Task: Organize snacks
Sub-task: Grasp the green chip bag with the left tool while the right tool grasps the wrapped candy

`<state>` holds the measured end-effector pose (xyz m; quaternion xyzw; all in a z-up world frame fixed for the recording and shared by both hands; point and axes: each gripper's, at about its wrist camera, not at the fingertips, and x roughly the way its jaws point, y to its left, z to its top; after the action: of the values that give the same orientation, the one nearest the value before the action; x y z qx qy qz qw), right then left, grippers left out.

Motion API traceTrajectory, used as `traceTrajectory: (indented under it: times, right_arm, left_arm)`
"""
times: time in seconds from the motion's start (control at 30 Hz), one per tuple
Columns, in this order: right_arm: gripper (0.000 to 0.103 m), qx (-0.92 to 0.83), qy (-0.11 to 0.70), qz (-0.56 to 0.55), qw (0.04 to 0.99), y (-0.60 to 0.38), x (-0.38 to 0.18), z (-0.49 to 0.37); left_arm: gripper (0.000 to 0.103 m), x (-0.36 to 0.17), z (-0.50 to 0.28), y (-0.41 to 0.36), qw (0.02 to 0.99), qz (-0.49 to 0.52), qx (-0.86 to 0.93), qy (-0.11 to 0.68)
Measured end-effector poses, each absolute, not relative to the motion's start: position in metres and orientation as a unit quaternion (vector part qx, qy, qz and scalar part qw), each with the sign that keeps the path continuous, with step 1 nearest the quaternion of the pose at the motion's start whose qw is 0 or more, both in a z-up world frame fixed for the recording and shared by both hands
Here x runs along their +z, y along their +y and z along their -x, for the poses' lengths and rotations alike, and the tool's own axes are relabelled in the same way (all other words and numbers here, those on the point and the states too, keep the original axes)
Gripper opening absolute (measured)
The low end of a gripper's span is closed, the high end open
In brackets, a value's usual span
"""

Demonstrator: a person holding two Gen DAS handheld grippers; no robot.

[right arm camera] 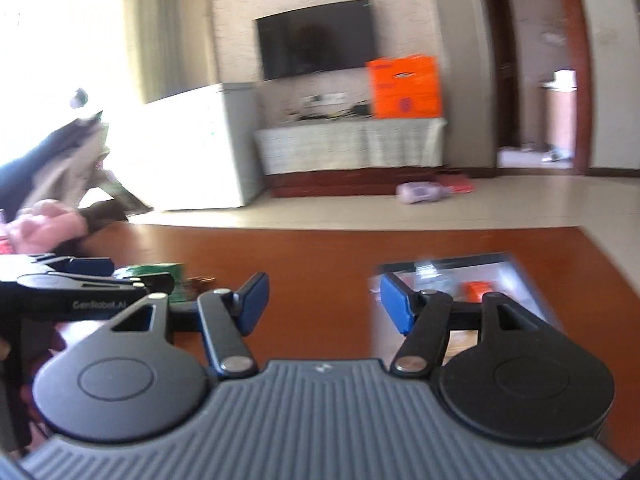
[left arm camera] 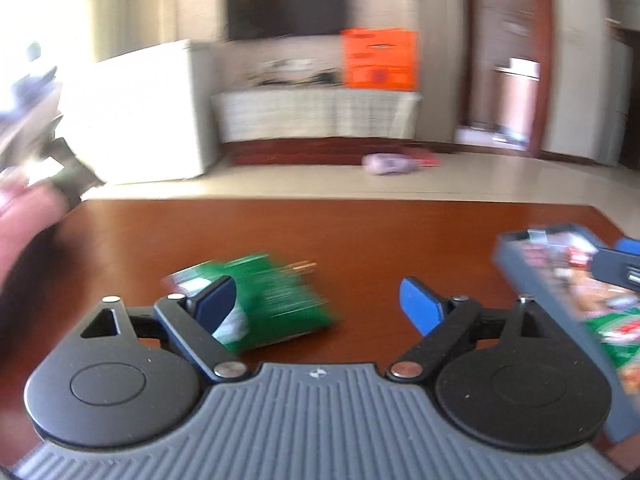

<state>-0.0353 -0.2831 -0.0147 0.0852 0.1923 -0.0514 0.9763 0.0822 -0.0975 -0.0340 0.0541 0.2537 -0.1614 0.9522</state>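
A green snack packet point(left arm camera: 272, 300) lies on the brown table point(left arm camera: 360, 240), just ahead of my open left gripper point(left arm camera: 320, 304); its left finger point(left arm camera: 212, 304) overlaps the packet's left edge. A grey box point(left arm camera: 560, 280) holding several snack packs stands at the right. In the right wrist view my right gripper point(right arm camera: 320, 304) is open and empty above the table point(right arm camera: 320, 252), with the grey box point(right arm camera: 480, 280) behind its right finger point(right arm camera: 396, 308). The green packet point(right arm camera: 160, 270) shows at the left, partly hidden behind the left gripper's body. Both views are blurred.
A pink cloth point(right arm camera: 48, 224) lies at the table's left edge. Beyond the table are a pale floor, a white appliance point(right arm camera: 192, 152), a cabinet with an orange box point(right arm camera: 404, 88), a wall TV and a doorway at the right.
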Motion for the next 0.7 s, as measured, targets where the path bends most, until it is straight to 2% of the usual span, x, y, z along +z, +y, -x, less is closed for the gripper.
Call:
traceTrajectory:
  times: [0.2, 0.53, 0.63, 0.67, 0.7]
  right_arm:
    - [0.064, 0.005, 0.197, -0.090, 0.976, -0.242, -0.020, 0.009]
    - [0.064, -0.014, 0.219, -0.129, 0.967, -0.218, -0.028, -0.071]
    - [0.064, -0.014, 0.235, -0.162, 0.958, -0.223, -0.036, -0.111]
    - [0.062, -0.012, 0.242, -0.159, 0.957, -0.221, -0.039, -0.125]
    - [0.055, -0.008, 0.249, -0.152, 0.956, -0.218, -0.041, -0.138]
  left_arm:
    - [0.093, -0.050, -0.122, -0.028, 0.956, -0.002, -0.112, 0.271]
    - [0.093, -0.084, -0.176, -0.016, 0.936, 0.052, -0.130, 0.321]
    - [0.088, -0.098, -0.180, -0.015, 0.922, 0.060, -0.148, 0.353]
    - [0.078, -0.099, -0.180, -0.014, 0.922, 0.062, -0.151, 0.351]
    - [0.069, -0.098, -0.181, -0.012, 0.921, 0.068, -0.158, 0.349]
